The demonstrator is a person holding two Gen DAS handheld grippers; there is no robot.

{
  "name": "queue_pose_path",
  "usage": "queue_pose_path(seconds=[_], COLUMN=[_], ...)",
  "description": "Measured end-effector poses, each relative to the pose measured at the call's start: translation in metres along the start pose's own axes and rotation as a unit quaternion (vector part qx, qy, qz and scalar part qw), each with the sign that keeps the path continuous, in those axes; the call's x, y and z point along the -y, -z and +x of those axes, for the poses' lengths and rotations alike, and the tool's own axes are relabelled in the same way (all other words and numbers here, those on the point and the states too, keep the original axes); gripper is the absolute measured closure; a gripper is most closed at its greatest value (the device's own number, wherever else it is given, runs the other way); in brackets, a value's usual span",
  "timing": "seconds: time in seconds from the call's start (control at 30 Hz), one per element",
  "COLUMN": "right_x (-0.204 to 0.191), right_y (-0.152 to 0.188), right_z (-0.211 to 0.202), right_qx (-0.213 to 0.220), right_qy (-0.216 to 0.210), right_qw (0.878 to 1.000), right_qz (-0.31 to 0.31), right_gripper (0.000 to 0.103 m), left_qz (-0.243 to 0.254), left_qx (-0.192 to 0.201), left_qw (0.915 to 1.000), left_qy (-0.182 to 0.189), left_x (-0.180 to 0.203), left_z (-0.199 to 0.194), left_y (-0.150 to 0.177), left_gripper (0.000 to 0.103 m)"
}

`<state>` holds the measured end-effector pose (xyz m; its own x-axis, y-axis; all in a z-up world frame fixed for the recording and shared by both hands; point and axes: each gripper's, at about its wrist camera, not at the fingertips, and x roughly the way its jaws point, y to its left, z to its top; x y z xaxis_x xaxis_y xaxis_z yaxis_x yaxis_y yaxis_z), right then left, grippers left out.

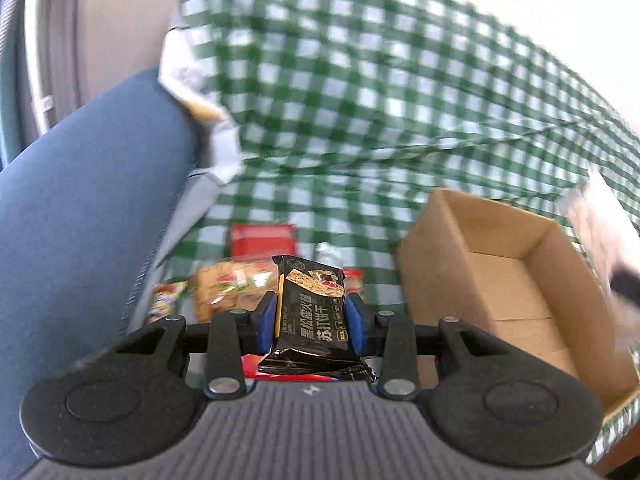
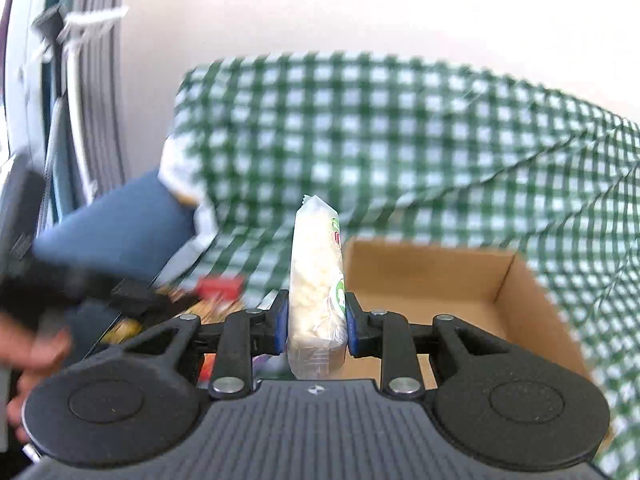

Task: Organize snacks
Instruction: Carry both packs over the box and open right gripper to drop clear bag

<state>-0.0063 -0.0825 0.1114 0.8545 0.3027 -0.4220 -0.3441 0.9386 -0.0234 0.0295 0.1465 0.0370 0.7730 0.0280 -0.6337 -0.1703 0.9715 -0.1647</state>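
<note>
In the left wrist view, a black cracker packet (image 1: pixel 311 312) is clamped between the blue pads of the left gripper (image 1: pixel 312 318), held upright above a loose heap of snacks (image 1: pixel 224 288) on the green checked cloth (image 1: pixel 360 100). A red packet (image 1: pixel 262 240) is seen just beyond the heap. An open cardboard box (image 1: pixel 516 280), apparently empty, lies to the right, and a blue cushion (image 1: pixel 80 208) fills the left side. The picture is smeared, so motion is judged likely.

In the right wrist view, a clear bag of pale crisps (image 2: pixel 317 280) is pinched on edge between the closed fingers of the right gripper (image 2: pixel 316 322), near the left wall of the cardboard box. The other gripper and the hand (image 2: pixel 36 356) holding it are blurred at the left edge.

A slip is the main risk: both wrappers are glossy, and the crisp bag is gripped low, so it could tilt or slide out in a fast swing. A collision over the box is also possible if both packets are brought in together.
</note>
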Motion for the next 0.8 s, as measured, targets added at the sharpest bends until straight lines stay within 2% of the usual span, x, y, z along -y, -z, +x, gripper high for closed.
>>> queue_pose_path(seconds=[0.13, 0.27, 0.3, 0.33, 0.4, 0.53, 0.73, 0.77, 0.8], right_x=[0.072, 0.114, 0.123, 0.128, 0.138, 0.149, 0.165, 0.167, 0.168], right_y=[-0.004, 0.024, 0.031, 0.034, 0.031, 0.034, 0.039, 0.039, 0.039], right_z=[0.013, 0.024, 0.027, 0.029, 0.025, 0.027, 0.025, 0.024, 0.024], right_qx=[0.011, 0.019, 0.001, -0.013, 0.008, 0.01, -0.001, 0.001, 0.002], right_qy=[0.036, 0.068, 0.073, 0.077, 0.077, 0.085, 0.095, 0.097, 0.099], right_qw=[0.999, 0.997, 0.997, 0.997, 0.996, 0.995, 0.994, 0.994, 0.994], right_qz=[-0.015, -0.006, 0.007, 0.021, 0.043, 0.046, 0.052, 0.052, 0.05], right_gripper=[0.074, 0.074, 0.074, 0.074, 0.074, 0.075, 0.075, 0.082, 0.085], left_qz=[0.033, 0.062, 0.069, 0.076, 0.09, 0.125, 0.144, 0.144, 0.145], left_qx=[0.024, 0.043, 0.047, 0.05, 0.054, 0.064, 0.052, 0.052, 0.051], left_qw=[0.9987, 0.9949, 0.9936, 0.9923, 0.9897, 0.9835, 0.9787, 0.9783, 0.9779], left_qy=[0.03, 0.068, 0.077, 0.084, 0.097, 0.115, 0.136, 0.139, 0.141], left_x=[0.033, 0.071, 0.081, 0.092, 0.113, 0.148, 0.178, 0.178, 0.179], left_z=[-0.007, -0.01, -0.011, -0.01, -0.01, -0.009, 0.001, 0.002, 0.002], left_y=[0.003, 0.008, 0.01, 0.012, 0.016, 0.026, 0.037, 0.037, 0.038], left_gripper=[0.062, 0.062, 0.062, 0.062, 0.062, 0.062, 0.062, 0.062, 0.062])
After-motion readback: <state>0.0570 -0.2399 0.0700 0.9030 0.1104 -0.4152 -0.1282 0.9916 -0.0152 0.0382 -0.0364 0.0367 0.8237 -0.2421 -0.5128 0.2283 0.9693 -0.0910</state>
